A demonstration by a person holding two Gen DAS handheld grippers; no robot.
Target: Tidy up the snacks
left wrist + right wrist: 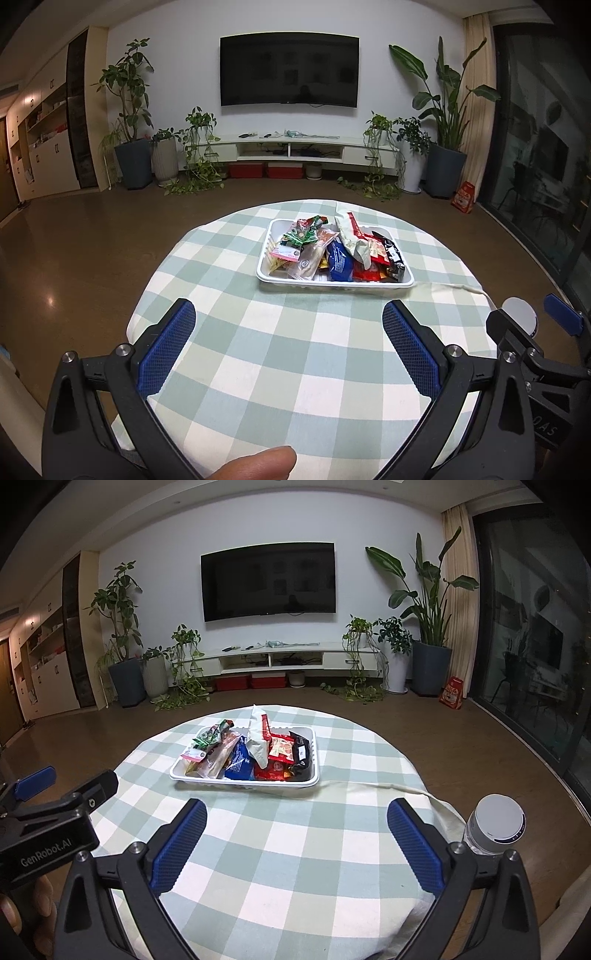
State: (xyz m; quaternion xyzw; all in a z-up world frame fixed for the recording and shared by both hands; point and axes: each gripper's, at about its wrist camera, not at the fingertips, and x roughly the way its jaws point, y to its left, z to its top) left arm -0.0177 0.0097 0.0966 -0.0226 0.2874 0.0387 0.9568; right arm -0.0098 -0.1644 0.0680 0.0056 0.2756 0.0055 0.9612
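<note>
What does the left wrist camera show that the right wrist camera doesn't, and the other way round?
Only the left wrist view shows a fingertip at its bottom edge and the open left gripper head-on. Only the right wrist view shows the open right gripper head-on and the "GenRobot.AI" lettering on the other gripper's body. Both share the white tray piled with snack packets on the checked tablecloth, the grey-lidded jar at the table's right edge, the wall television and the houseplants.
</note>
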